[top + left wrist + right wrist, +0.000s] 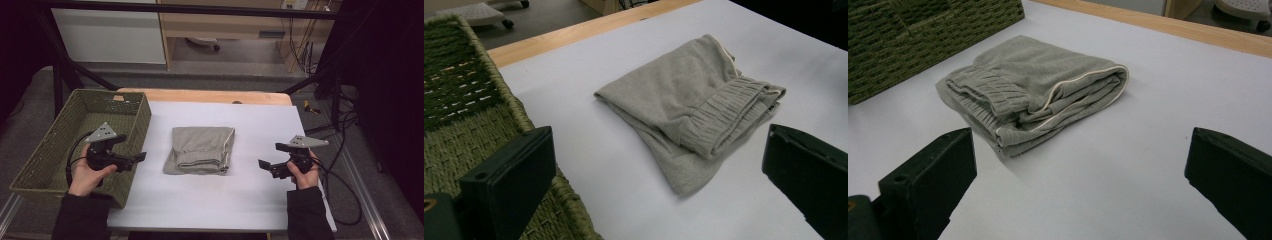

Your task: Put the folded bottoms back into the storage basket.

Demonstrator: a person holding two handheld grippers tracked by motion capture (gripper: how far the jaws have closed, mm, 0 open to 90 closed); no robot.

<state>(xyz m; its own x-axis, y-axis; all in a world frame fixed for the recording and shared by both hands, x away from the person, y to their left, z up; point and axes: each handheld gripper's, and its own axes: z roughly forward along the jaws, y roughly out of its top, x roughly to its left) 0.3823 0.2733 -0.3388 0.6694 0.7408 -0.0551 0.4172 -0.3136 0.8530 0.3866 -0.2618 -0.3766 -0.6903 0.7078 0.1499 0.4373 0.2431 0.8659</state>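
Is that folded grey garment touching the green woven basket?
Apart. In the high view a strip of bare white table cover separates the folded grey garment from the green woven basket; the left gripper view shows the same gap.

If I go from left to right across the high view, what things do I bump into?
Green woven basket → left claw → folded grey garment → right claw, all over the white table sheet.

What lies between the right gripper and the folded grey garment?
Nothing: in the high view, bare white table cover separates the right gripper from the folded grey garment.
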